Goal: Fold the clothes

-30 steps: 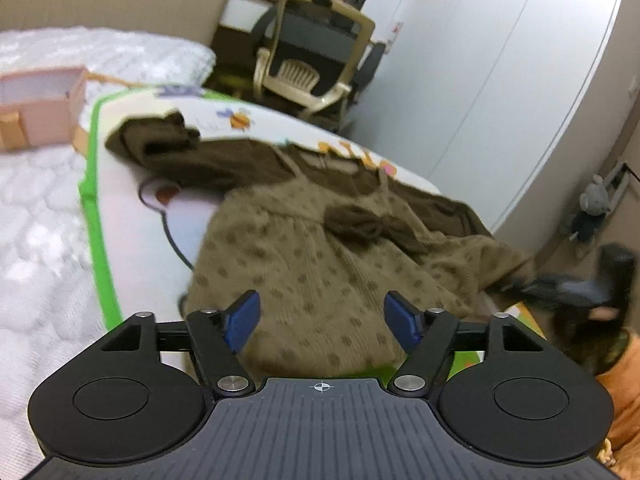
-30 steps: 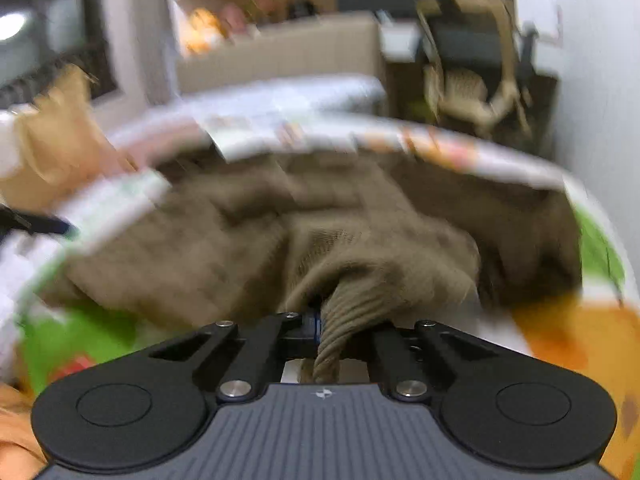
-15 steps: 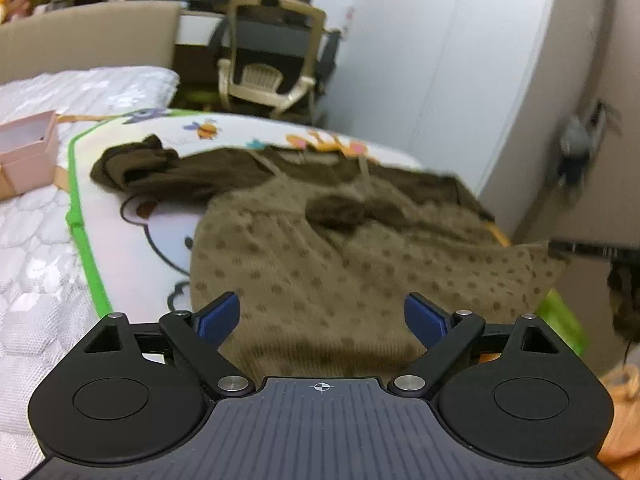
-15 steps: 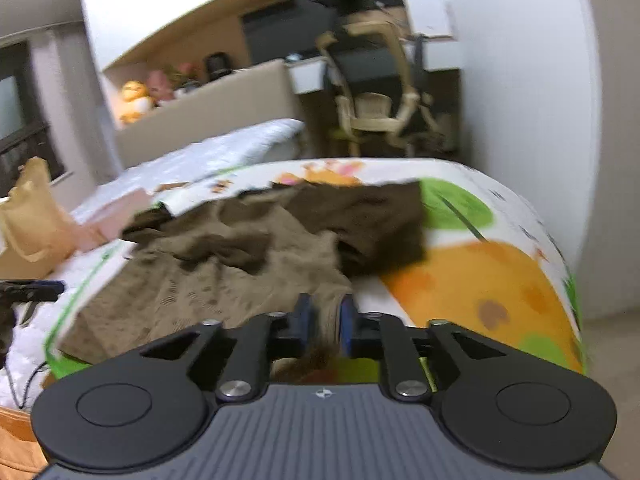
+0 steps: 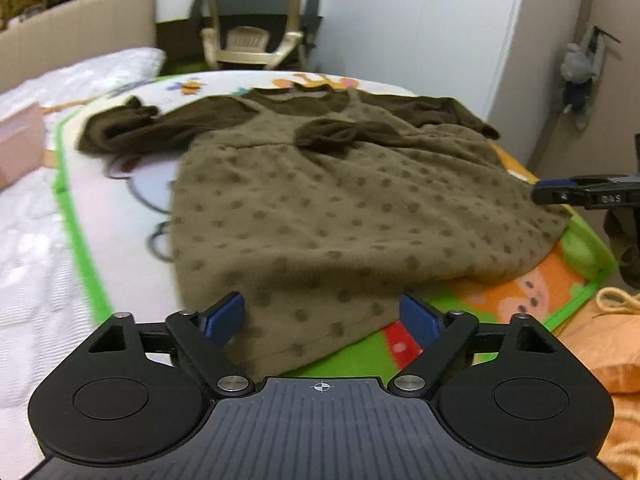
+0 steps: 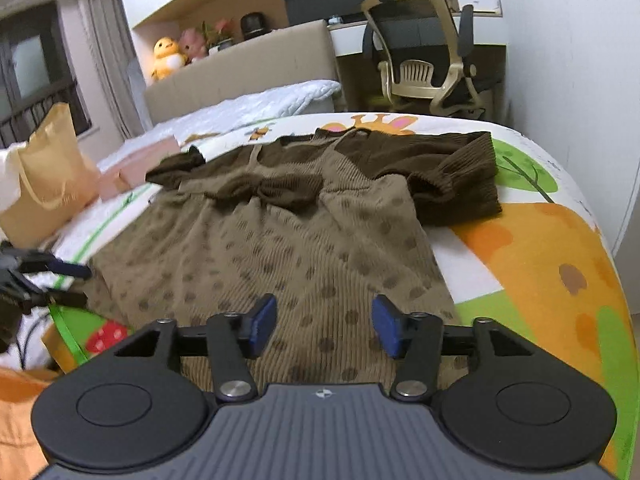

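A small brown dress [image 5: 320, 208] with darker dots, dark brown sleeves and a dark bow lies spread flat on a colourful cartoon mat [image 5: 520, 292] on the bed. It also shows in the right wrist view [image 6: 304, 248]. My left gripper [image 5: 322, 318] is open and empty, just over the dress's near hem. My right gripper [image 6: 323, 326] is open and empty over the hem's right part. The right gripper's fingers [image 5: 576, 194] show at the right edge of the left wrist view. The left gripper's fingers [image 6: 60, 268] show at the left of the right wrist view.
A pink box [image 6: 140, 160] and a yellow tote bag [image 6: 44, 184] sit on the white quilt [image 5: 32, 240] to the left. An office chair [image 6: 424, 60] stands beyond the bed. Orange cloth [image 5: 608, 360] lies near the bed's front edge. A wall [image 6: 580, 60] runs along the right.
My right gripper let go of the dress hem and opened, and the dress now lies flat. Both grippers drew back toward the near hem. The left gripper opened wider.
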A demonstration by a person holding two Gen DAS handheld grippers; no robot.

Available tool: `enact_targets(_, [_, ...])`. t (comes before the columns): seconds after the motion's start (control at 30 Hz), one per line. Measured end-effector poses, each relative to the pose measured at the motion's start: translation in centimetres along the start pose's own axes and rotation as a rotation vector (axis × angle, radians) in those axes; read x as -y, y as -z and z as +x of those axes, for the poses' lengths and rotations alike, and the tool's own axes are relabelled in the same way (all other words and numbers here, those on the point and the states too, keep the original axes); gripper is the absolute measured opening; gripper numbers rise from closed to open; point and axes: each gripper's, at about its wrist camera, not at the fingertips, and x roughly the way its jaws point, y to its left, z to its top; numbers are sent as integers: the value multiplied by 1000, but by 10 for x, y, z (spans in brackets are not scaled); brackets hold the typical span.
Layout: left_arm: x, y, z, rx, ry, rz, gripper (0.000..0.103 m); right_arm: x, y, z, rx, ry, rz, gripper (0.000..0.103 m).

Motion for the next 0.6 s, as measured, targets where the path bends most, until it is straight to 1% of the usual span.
enact_targets(0.17, [-20, 7, -4, -9, -60, -113, 83, 7, -1, -2, 39, 29, 44, 71])
enact_targets(0.23, [-27, 10, -5, -13, -84, -157, 80, 10, -2, -2, 48, 38, 58, 74])
enact_targets(0.27, [-27, 11, -3, -16, -84, -163, 77, 11, -2, -2, 52, 41, 64, 76])
enact_targets(0.33, [-25, 11, 0, -12, -84, -163, 60, 13, 0, -1, 48, 55, 70, 76])
enact_targets(0.37, [-24, 11, 1, -10, -85, -163, 39, 14, 1, 0, 45, 60, 73, 77])
enact_targets(0.4, [-24, 11, 2, -4, -97, -168, 24, 16, 2, 0, 43, 67, 78, 77])
enact_targets(0.43, [-27, 10, 2, 2, -117, -182, 21, 18, 2, 0, 43, 73, 85, 77])
enact_targets(0.5, [-36, 10, -1, 19, -146, -221, 13, 21, 3, -1, 45, 82, 97, 78])
enact_targets(0.6, [-47, 8, -9, 34, -208, -240, 13, 22, 4, -3, 46, 86, 95, 83])
